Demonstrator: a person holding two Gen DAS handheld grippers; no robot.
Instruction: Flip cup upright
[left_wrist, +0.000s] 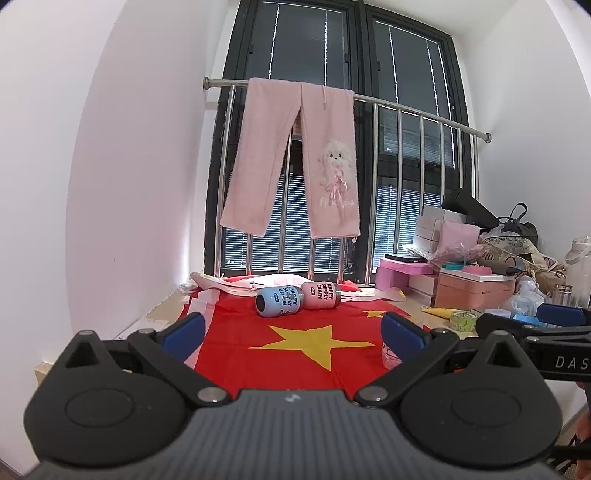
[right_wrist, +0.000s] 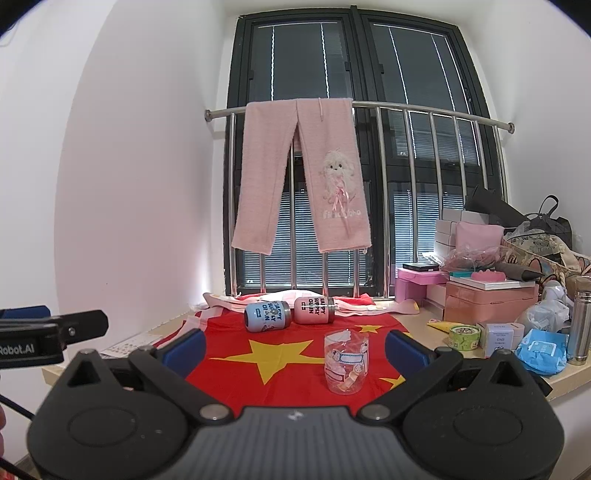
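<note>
Both my tongs are spread wide with nothing in them: left gripper (left_wrist: 291, 328) and right gripper (right_wrist: 293, 345) hang over the near edge of the red flag (right_wrist: 273, 373). The clear cup (right_wrist: 346, 361) stands on the flag toward its near right side, between my right fingers, touching neither. The blue cup (right_wrist: 266, 316) and pink cup (right_wrist: 314, 310) lie on their sides, side by side at the flag's far edge.
</note>
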